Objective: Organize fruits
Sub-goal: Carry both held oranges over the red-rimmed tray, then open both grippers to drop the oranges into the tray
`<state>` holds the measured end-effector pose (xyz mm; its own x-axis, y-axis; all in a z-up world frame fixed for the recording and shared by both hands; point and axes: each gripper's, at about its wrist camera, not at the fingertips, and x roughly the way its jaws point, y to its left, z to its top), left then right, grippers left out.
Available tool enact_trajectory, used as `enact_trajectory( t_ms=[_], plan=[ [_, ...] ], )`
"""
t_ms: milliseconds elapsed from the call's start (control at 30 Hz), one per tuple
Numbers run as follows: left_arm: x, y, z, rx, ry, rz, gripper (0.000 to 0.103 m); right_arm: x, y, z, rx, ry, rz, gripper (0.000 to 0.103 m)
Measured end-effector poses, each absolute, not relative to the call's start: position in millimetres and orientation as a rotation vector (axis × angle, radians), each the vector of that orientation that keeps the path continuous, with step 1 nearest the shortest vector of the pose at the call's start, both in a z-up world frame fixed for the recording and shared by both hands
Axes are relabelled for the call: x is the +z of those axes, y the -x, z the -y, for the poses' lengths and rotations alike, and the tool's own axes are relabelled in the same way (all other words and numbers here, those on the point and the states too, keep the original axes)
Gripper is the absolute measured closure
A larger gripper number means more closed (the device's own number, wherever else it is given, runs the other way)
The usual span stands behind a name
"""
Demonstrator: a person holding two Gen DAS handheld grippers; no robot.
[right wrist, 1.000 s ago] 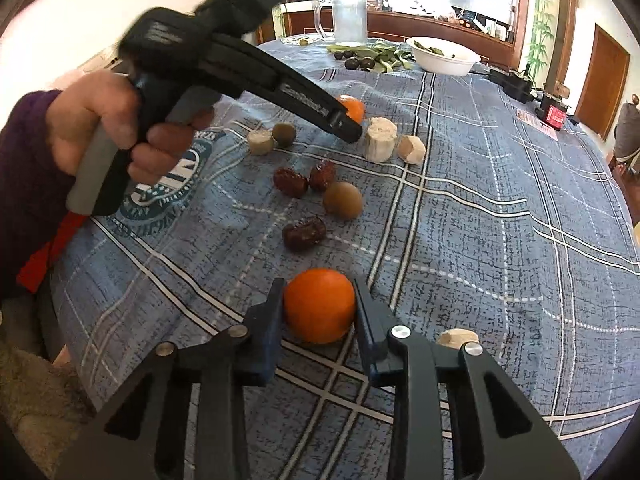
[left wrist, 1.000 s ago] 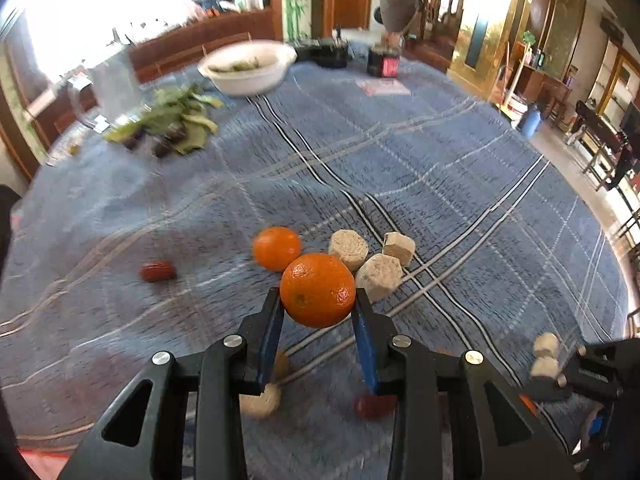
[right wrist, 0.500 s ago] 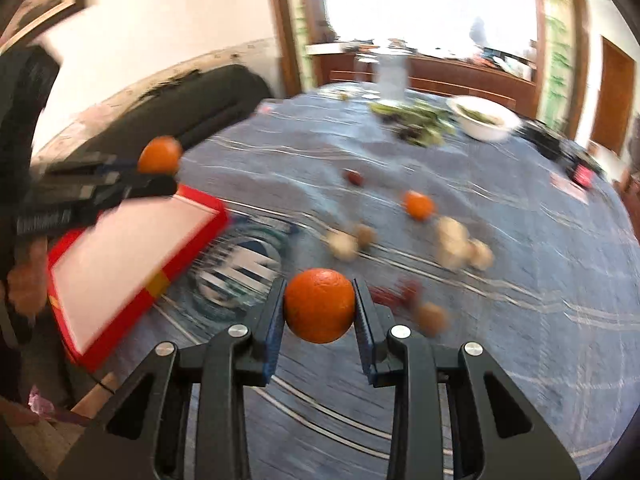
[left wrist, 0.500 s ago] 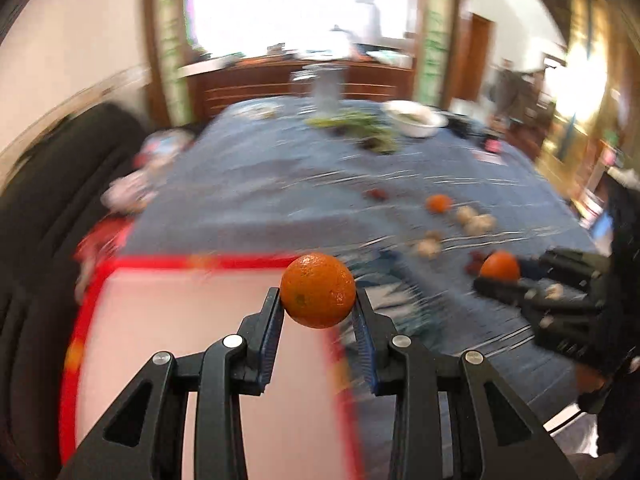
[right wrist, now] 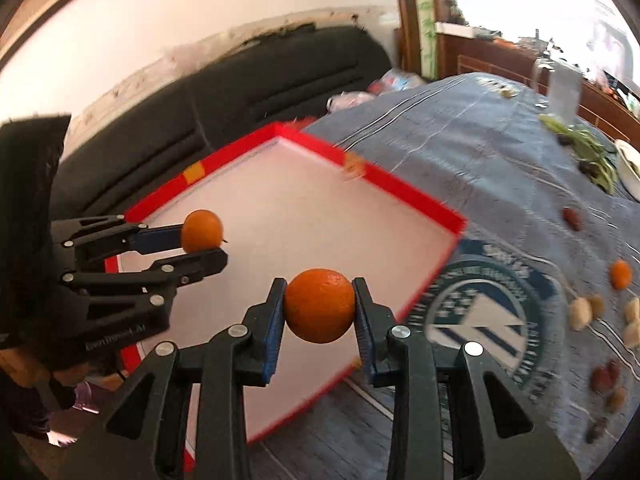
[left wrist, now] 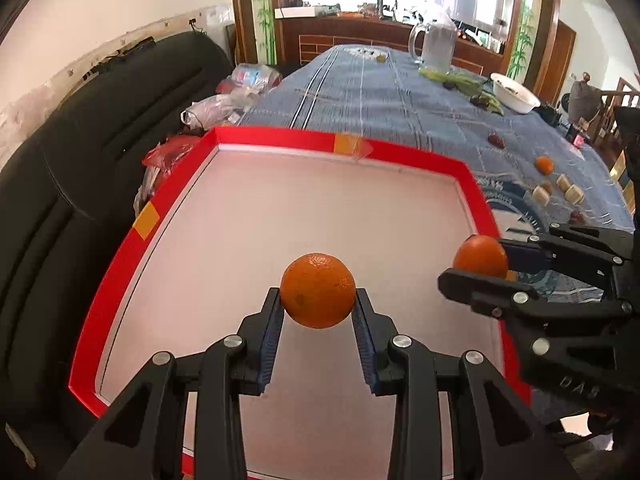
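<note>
My left gripper [left wrist: 318, 312] is shut on an orange [left wrist: 317, 290] and holds it above the white floor of a red-rimmed tray [left wrist: 280, 140]. My right gripper [right wrist: 319, 312] is shut on a second orange [right wrist: 319, 305] over the tray's [right wrist: 400, 184] near right side. Each gripper shows in the other's view: the right one [left wrist: 480, 268] with its orange [left wrist: 480, 256] at the tray's right rim, the left one [right wrist: 202, 242] with its orange [right wrist: 201, 230] over the tray's left part. A third orange [left wrist: 544, 164] lies on the blue tablecloth.
Pale chunks [left wrist: 556, 190], dark red dates [right wrist: 604, 376] and a small orange [right wrist: 620, 274] lie scattered on the cloth right of the tray. Further back stand a glass jug [left wrist: 436, 46], green leaves [left wrist: 460, 78] and a white bowl [left wrist: 516, 92]. A black sofa [left wrist: 100, 128] runs along the left.
Both grippers have carried their oranges leftward from the scattered fruit to above the red tray. Both stay shut on their oranges throughout.
</note>
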<state>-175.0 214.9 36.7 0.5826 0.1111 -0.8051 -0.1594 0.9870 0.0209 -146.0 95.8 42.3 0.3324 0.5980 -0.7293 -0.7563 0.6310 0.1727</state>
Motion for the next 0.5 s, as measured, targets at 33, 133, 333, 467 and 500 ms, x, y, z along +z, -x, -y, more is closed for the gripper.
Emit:
enact_trajectory(
  t_ms=[33,133,333,467,500],
  plan=[
    [33,174,-216,0.170,0.056,-0.948,0.068,40,146,-101,0.895,0.220,-0.861,0.068],
    [32,178,-214,0.177,0.043,-0.947,0.067,34,144,-107,0.895,0.240,-0.892,0.068],
    [45,185,-211,0.207,0.018,-0.896,0.041,37,140,-100,0.889,0.214,-0.920,0.066],
    [61,188,-195,0.175,0.006,-0.821,0.030,56,144,-72,0.876,0.129,-0.841,0.060],
    [66,188,-186,0.153,0.001,-0.801,0.026,59,144,-63,0.867,0.112,-0.823,0.059]
  ],
)
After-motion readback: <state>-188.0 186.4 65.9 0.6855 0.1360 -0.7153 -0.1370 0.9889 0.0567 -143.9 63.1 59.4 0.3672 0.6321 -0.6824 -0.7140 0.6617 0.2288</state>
